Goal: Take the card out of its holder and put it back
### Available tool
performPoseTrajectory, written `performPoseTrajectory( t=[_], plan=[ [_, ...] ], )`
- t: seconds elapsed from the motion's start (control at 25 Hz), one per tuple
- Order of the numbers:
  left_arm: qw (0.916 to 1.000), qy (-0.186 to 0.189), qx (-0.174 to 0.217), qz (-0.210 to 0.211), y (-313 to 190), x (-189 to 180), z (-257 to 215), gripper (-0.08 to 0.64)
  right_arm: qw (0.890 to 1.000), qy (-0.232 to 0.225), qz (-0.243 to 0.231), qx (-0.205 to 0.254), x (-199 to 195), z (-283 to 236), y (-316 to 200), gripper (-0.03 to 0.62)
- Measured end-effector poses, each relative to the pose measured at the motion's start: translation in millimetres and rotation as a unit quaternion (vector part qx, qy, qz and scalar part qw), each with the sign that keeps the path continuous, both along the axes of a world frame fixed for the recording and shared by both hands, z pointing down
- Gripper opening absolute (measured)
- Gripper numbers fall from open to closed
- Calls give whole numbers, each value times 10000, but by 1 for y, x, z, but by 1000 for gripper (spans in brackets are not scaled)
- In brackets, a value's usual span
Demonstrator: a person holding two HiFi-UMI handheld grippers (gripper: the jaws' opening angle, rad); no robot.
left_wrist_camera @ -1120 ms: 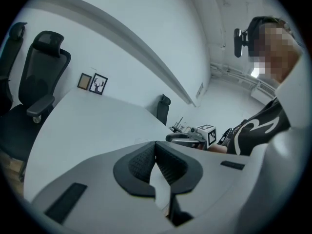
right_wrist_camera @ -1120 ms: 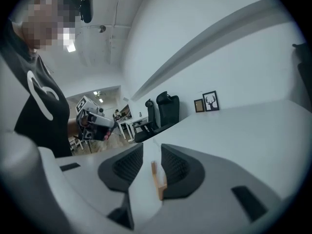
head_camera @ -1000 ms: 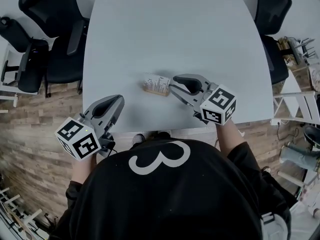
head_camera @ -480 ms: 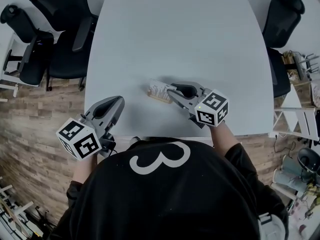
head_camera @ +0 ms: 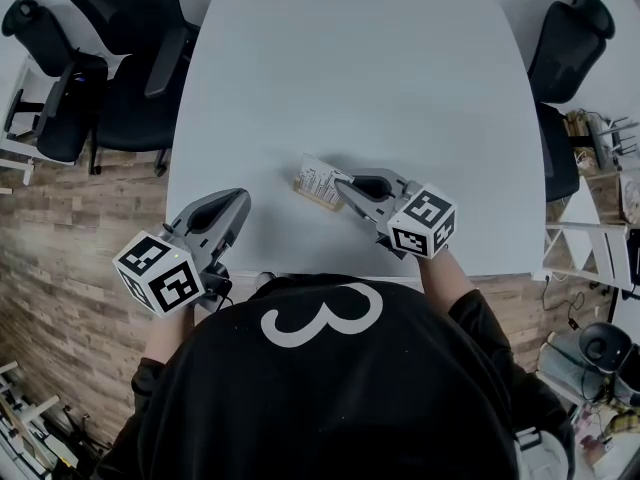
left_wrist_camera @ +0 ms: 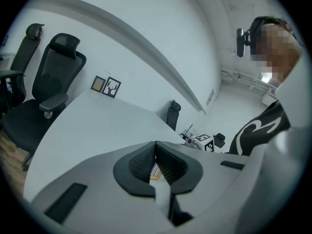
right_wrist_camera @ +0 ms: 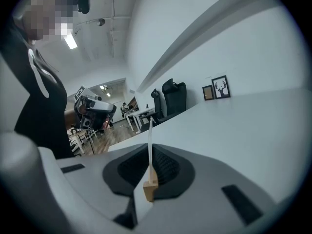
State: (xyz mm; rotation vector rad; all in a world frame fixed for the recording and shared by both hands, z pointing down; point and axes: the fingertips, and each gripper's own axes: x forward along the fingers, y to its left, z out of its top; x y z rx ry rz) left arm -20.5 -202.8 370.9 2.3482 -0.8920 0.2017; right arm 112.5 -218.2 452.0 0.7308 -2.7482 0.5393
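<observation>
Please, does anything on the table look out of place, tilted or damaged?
Nothing stands out. The card stands upright in its wooden holder on the table, and the right hand-held gripper is closing its jaws on the card. The left hand-held gripper is shut and empty.

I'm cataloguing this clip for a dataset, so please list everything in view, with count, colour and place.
table: one, white, centre of the head view.
card: one, white with print, standing in its holder near the table's front edge.
holder: one, light wood, under the card.
office chairs: at least three, black; two left of the table, one to its right.
picture frames: two, dark, by the table's far end.
floor: brown wood planks, around the table.
shirt: one, black with a white 3, bottom of the head view.
left gripper: one, grey, jaws together, empty, front left.
right gripper: one, grey, jaws closing on the card.
</observation>
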Motion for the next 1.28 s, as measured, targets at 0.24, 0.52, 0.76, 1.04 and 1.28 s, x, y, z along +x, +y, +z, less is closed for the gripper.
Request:
performPoseTrajectory(
  t=[0.24,0.52,0.76,1.04,1.28],
  plan=[
    [10000,-45,-47,-31,5,2,5,12,9997,161,-95,180,-1,-1,2,23],
    [9999,-67,-136,-59,12,3,9,12,9997,-58,39,225,1,-12,0,21],
    [9999,-60,-124,39,15,5,12,12,9990,-51,170,414,2,-25,1,21],
    [9999,-35,-62,123,27,5,3,12,9959,-63,420,801,14,-57,1,21],
    [9998,29,62,180,43,-10,-9,12,9898,-209,791,1162,19,-98,12,21]
  ],
)
